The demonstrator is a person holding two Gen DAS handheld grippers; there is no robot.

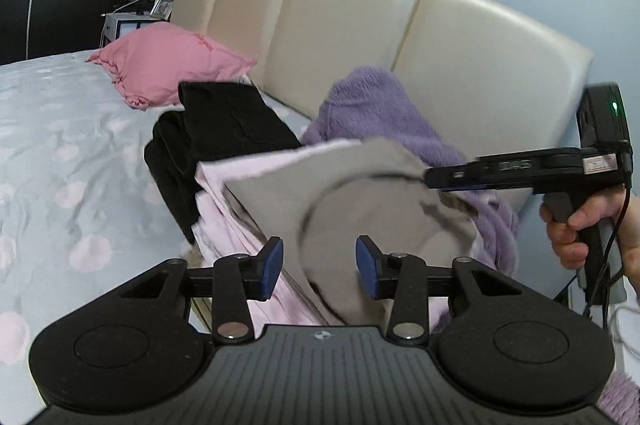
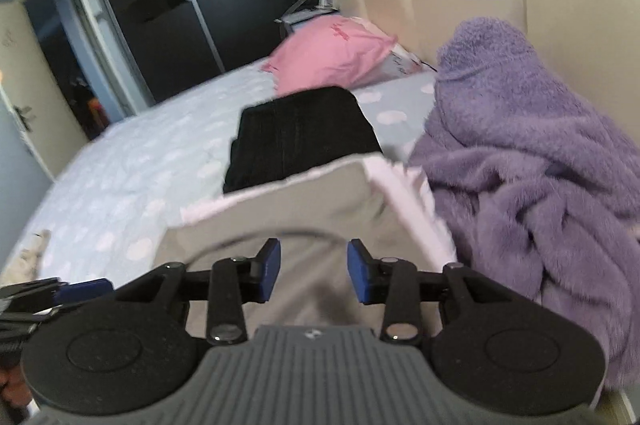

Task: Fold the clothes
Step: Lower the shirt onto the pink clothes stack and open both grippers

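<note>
- grey fabric: a folded grey garment (image 1: 360, 201) lies on a pale pink folded piece (image 1: 224, 209) on the bed (image 1: 60, 145), near the cream headboard (image 1: 360, 37); its edges are motion-blurred in both views, and its near end is cut off behind each tool's body.
- left tool (image 1: 319, 265): blue pads stand apart, with grey cloth seen between and beyond them; neither pad presses on it.
- right tool (image 2: 313, 271): pads likewise parted above the grey cloth, gripping nothing. in the left wrist view it enters from the right (image 1: 434, 179), its tip at the garment's far corner; whether it touches there is hard to make out.
- black folded clothes (image 2: 296, 145): stacked behind the pink piece, their near edge hidden by it.
- purple fleece (image 2: 520, 161): heaped against the headboard just beside the stack, its lower part cut off.
- pink pillow (image 1: 172, 61): at the head of the bed.
- left wrist view only: the hand (image 1: 580, 229) holding the right tool's grip.
- right wrist view only: dark wardrobe doors (image 2: 180, 5) and an open doorway (image 2: 52, 45).
</note>
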